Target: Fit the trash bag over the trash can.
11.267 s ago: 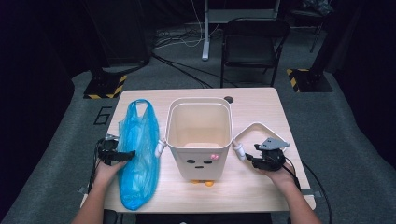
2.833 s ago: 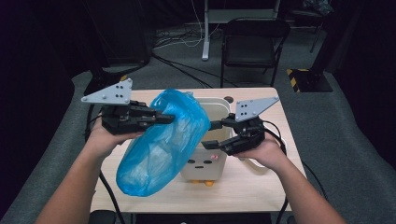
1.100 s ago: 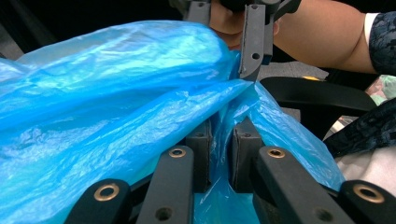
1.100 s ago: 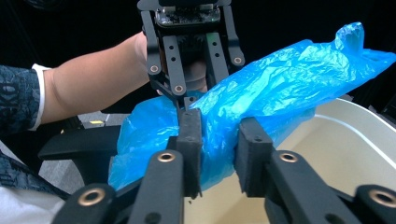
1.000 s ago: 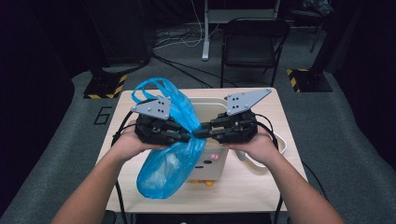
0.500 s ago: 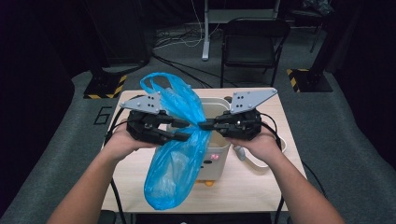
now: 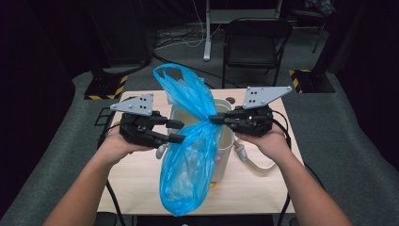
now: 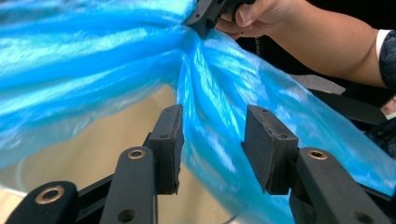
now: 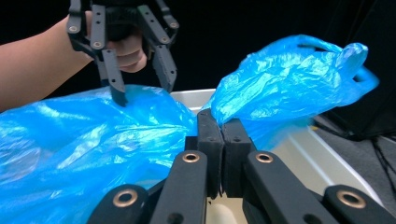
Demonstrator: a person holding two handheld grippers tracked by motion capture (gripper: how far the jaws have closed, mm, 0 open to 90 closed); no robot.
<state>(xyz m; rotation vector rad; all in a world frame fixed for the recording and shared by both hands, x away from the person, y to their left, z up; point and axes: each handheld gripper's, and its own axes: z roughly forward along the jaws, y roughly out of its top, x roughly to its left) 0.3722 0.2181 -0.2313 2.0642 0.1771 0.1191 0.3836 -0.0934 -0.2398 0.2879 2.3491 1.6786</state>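
A blue plastic bag (image 7: 188, 160) hangs over a white bin (image 7: 227, 146) at the table's middle, its handles sticking up behind. My right gripper (image 7: 212, 120) is shut on the bag's pinched neck (image 9: 289, 79), pads pressed together (image 9: 223, 130). My left gripper (image 7: 178, 131) faces it from the left. Its jaws have just been opening and stand apart (image 8: 214, 147). Bag film (image 8: 93, 60) runs between them, and the pads do not press on it. The right gripper's tip (image 8: 201, 18) shows beyond.
The bin's rim (image 9: 322, 144) lies under the bag. A white cable loop (image 7: 256, 162) rests on the wooden table (image 7: 263, 188) right of the bin. A black chair (image 7: 254, 42) stands beyond the far edge.
The left gripper's jaws have opened and let go of the bag, and it has drawn slightly left. The bag now hangs longer from the right gripper, toward the table's front edge.
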